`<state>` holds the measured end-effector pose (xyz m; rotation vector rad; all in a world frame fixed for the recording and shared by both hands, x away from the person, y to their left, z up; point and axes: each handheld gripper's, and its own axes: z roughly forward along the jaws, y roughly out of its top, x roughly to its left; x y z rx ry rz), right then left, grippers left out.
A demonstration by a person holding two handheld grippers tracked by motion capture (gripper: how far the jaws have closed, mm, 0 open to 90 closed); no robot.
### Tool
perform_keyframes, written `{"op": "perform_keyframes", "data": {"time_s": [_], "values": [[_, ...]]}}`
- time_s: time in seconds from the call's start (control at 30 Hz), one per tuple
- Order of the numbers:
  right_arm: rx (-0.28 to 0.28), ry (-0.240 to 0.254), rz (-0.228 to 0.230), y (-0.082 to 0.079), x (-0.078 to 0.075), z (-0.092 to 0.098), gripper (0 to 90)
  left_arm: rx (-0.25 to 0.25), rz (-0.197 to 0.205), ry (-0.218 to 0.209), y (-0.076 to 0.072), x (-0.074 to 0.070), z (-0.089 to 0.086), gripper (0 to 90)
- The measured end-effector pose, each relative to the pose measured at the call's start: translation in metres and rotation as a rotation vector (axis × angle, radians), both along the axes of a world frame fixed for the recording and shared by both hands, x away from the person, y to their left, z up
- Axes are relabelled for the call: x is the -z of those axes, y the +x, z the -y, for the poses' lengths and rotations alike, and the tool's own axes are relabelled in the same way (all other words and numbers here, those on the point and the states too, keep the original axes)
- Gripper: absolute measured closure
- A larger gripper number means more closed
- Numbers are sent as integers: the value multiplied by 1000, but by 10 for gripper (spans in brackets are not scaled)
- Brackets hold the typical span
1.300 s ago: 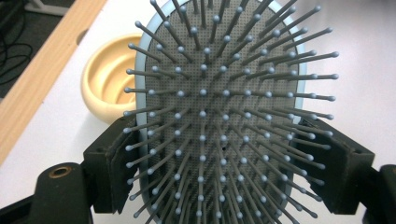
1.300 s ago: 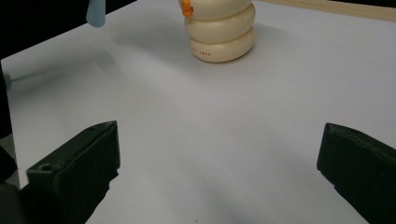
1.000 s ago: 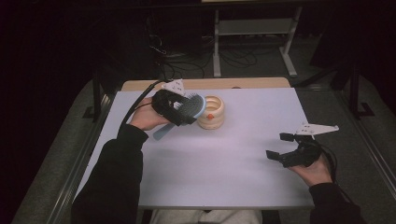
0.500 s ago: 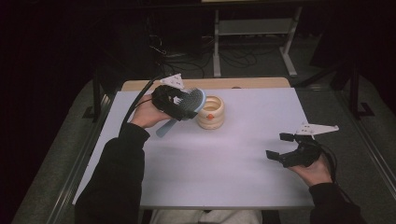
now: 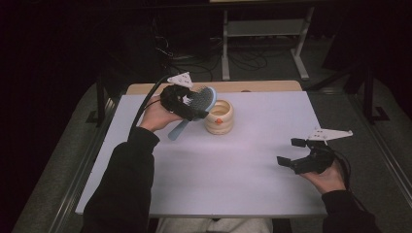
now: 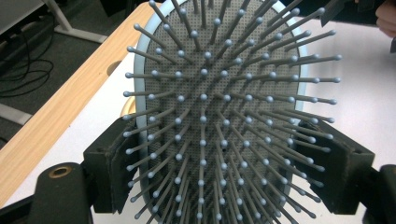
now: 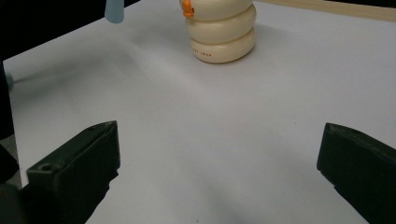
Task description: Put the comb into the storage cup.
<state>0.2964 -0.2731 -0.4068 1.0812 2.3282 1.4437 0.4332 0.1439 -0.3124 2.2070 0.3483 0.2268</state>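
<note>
- The left gripper is held above the far left part of the table, and its two jaws are closed on the sides of a hairbrush, near the lower part of the brush head.
- The right gripper is low over the near right part of the table, with its jaws spread wide and nothing between them; in the right gripper view only bare table lies between the two jaws.
- The table has a pale lilac-white top, and a strip of light wood shows along its far edge.
- The hairbrush is a paddle brush with a light blue frame, a grey pad and grey ball-tipped pins. Its head is at the near left edge of the cup, and I cannot tell if it touches the cup. Its light blue handle points down and toward the person.
- The cream cup stands upright on the table, just right of the left gripper. Its wall is shaped like stacked rings, and a small orange detail is on its side.
</note>
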Motion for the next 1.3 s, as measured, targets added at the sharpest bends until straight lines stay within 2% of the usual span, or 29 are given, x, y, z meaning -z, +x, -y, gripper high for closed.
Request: {"op": "perform_keyframes", "data": {"time_s": [0.17, 0.27, 0.53, 0.83, 1.17, 1.3], "values": [[0, -1, 0, 0, 0, 0, 0, 2, 4, -15, 1, -6, 3, 198], [0, 1, -1, 0, 0, 0, 0, 7, 10, -38, 2, -11, 7, 198], [-1, 2, 0, 0, 0, 0, 0, 13, 25, -50, 5, -20, 13, 198], [2, 5, 4, 0, -1, 2, 0, -9, 32, -111, 13, -30, 14, 198], [9, 8, -5, 0, 0, 4, 0, -22, 37, -147, 20, -33, 21, 198], [13, 12, -4, 0, 0, 5, 0, -25, 36, -184, 22, -36, 24, 198]]}}
